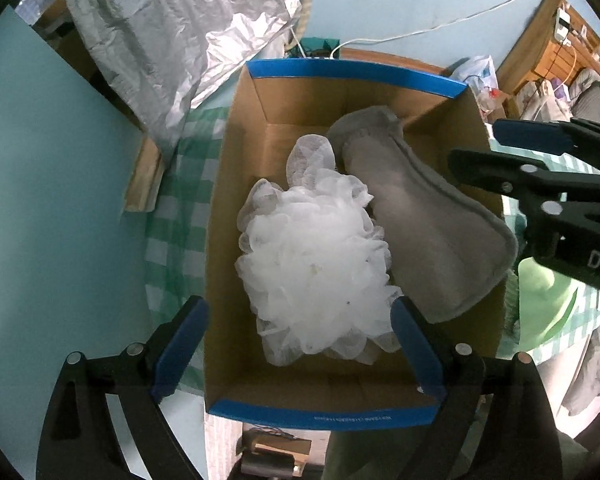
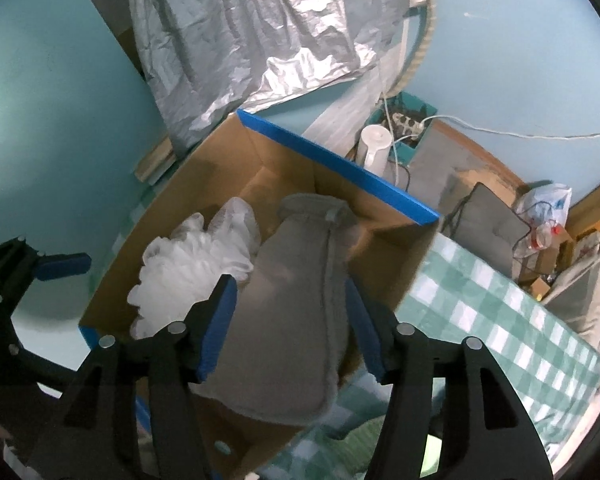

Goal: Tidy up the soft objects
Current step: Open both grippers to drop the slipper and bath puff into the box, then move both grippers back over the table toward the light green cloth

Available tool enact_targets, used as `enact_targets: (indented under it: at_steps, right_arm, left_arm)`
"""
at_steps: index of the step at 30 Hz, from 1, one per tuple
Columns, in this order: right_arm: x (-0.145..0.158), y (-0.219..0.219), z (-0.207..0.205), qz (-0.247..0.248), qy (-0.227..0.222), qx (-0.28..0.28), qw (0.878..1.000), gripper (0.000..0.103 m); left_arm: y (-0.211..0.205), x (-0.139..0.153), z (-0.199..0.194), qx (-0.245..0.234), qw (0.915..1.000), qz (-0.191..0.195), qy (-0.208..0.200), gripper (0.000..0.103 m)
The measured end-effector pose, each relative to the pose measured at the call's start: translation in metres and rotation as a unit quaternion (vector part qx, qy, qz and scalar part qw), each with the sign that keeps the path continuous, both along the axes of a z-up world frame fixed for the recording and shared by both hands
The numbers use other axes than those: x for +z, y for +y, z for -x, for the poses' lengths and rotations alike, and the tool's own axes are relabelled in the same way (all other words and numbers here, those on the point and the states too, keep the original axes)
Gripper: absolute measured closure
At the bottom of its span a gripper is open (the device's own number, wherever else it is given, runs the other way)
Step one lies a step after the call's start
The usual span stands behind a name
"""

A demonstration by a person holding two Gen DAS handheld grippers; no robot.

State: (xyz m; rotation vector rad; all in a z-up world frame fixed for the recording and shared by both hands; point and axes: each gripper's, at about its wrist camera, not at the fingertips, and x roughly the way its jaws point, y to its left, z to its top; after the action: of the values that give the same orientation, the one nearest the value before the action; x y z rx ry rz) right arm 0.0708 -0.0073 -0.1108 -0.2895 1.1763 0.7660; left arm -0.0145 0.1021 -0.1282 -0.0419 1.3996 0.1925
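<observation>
A cardboard box (image 1: 236, 240) with blue-taped rims stands on a green checked cloth. Inside lie a white mesh bath pouf (image 1: 316, 268) and a grey padded mitt (image 1: 416, 216) that leans over the right wall. My left gripper (image 1: 300, 344) is open above the pouf, fingers either side, not touching. My right gripper (image 2: 290, 320) is open around the grey mitt (image 2: 292, 320), with gaps on both sides. The pouf (image 2: 188, 268) and box (image 2: 380, 248) also show in the right wrist view. The right gripper enters the left wrist view from the right (image 1: 532, 152).
Crinkled silver foil sheet (image 1: 172, 40) hangs behind the box. A green soft item (image 1: 544, 300) lies right of the box on the checked cloth (image 2: 500, 312). A white appliance (image 2: 374, 148), cables and a plastic bag (image 2: 544, 208) sit behind.
</observation>
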Motion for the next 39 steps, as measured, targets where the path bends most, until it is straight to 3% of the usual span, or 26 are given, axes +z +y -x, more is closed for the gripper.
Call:
enact_targets:
  at_steps: [15, 39]
  right_arm:
    - [0.019, -0.065, 0.01, -0.001, -0.002, -0.036, 0.999, 0.041]
    - [0.007, -0.208, 0.028, 0.021, 0.014, -0.123, 0.992, 0.04]
  left_arm:
    - [-0.049, 0.017, 0.007, -0.035, 0.9993, -0.003, -0.009, 0.01]
    - [-0.151, 0.014, -0.007, -0.119, 0.9929, 0.008, -0.007, 0.01]
